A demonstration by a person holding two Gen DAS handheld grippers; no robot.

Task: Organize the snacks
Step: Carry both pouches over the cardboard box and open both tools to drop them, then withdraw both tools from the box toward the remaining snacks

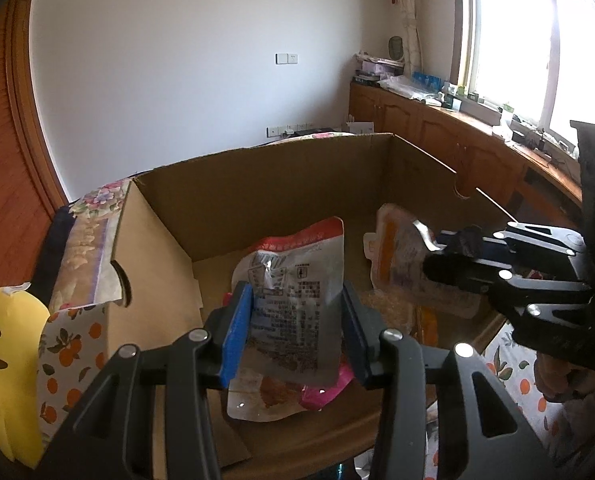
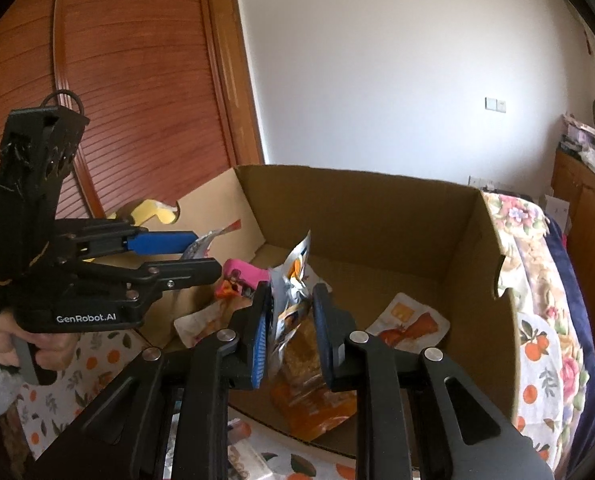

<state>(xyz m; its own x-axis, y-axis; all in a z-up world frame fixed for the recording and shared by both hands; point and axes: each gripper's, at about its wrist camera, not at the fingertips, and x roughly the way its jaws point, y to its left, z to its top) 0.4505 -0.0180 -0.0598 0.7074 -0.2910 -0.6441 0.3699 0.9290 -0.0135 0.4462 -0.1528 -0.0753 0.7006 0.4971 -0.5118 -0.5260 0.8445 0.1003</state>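
A large open cardboard box (image 1: 257, 184) (image 2: 361, 216) stands on the table. My left gripper (image 1: 297, 320) is over its near edge with a silver and red snack pouch (image 1: 297, 280) between its wide-spread fingers; the grip cannot be told. A pink packet (image 1: 325, 392) lies under it. My right gripper (image 2: 291, 320) reaches into the box, and an orange and silver snack bag (image 2: 297, 344) stands between its fingers, touching the left pad. The left gripper also shows in the right wrist view (image 2: 201, 256), the right gripper in the left wrist view (image 1: 437, 256).
A white and orange pouch (image 2: 409, 320) lies flat on the box floor. A yellow object (image 1: 5, 360) sits left of the box. A fruit-print cloth (image 2: 537, 344) covers the table. A wooden cabinet (image 1: 437, 128) runs under the window.
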